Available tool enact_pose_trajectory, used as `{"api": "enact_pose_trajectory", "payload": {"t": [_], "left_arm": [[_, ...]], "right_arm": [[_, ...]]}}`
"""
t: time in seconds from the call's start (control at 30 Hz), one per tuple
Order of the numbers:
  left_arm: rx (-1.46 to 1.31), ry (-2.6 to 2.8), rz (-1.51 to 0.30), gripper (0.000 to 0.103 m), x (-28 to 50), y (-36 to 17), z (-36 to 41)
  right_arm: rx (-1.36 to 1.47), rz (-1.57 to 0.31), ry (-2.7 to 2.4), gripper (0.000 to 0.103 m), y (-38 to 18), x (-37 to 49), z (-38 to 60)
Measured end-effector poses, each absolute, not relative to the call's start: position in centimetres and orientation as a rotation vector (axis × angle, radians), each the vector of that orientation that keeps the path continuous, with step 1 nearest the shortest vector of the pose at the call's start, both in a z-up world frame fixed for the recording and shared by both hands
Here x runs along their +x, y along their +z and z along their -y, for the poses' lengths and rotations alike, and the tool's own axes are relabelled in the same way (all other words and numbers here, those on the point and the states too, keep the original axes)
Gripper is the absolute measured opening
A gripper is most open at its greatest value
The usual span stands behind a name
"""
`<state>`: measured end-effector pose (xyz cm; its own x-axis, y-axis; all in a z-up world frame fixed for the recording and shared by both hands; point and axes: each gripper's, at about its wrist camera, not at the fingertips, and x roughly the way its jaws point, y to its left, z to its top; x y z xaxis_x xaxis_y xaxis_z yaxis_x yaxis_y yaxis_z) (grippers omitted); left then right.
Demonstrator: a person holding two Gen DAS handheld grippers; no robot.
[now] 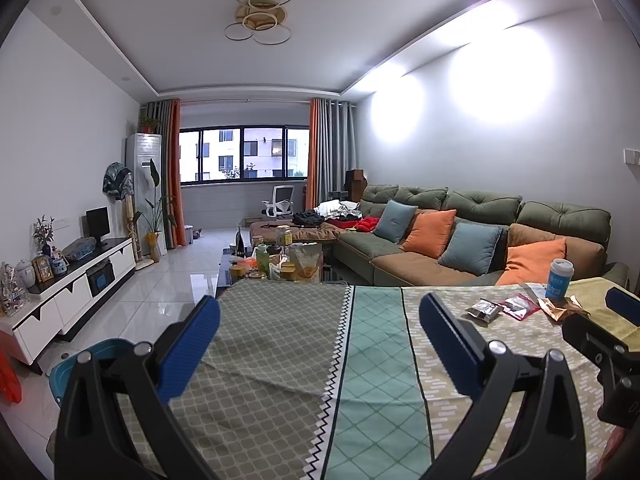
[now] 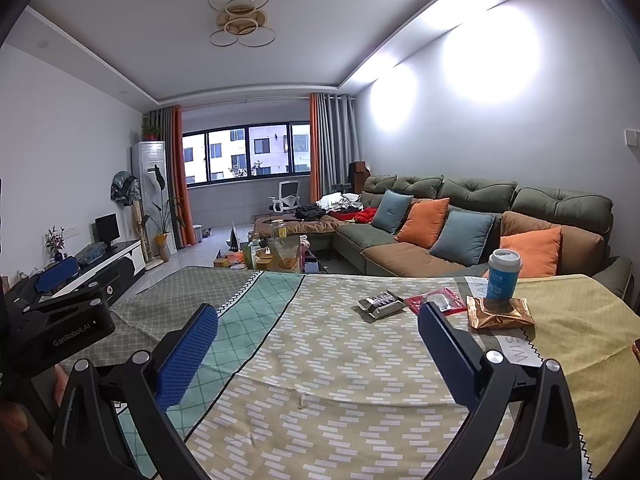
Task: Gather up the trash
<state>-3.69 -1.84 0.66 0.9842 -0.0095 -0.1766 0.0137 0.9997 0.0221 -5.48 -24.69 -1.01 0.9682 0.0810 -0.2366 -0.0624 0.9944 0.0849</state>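
Observation:
Trash lies on the patterned tablecloth (image 2: 340,360): a dark silver wrapper (image 2: 380,303), a red packet (image 2: 438,300), a crumpled copper foil bag (image 2: 500,314) and a blue paper cup with a white lid (image 2: 502,274) behind the bag. The left wrist view shows the same dark wrapper (image 1: 485,310), red packet (image 1: 519,306), copper bag (image 1: 562,307) and cup (image 1: 560,278) at far right. My left gripper (image 1: 320,312) is open over the cloth, well left of the trash. My right gripper (image 2: 318,322) is open, short of the wrappers, holding nothing.
A blue bin (image 1: 86,364) stands on the floor by the table's left edge. Beyond the table are a cluttered coffee table (image 1: 280,264), a green sofa with cushions (image 1: 472,232) and a white TV cabinet (image 1: 76,284). The right gripper's body (image 1: 608,344) sits beside the left one.

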Motion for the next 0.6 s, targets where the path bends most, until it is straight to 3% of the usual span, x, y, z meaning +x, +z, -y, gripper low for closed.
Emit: {"api": "enact_pose_trajectory", "payload": {"t": [0.6], "left_arm": [[0.021, -0.012, -0.18, 0.1, -3.66, 0.9, 1.92]], "right_arm": [[0.077, -0.242, 0.074, 0.1, -0.94, -5.39, 24.6]]}}
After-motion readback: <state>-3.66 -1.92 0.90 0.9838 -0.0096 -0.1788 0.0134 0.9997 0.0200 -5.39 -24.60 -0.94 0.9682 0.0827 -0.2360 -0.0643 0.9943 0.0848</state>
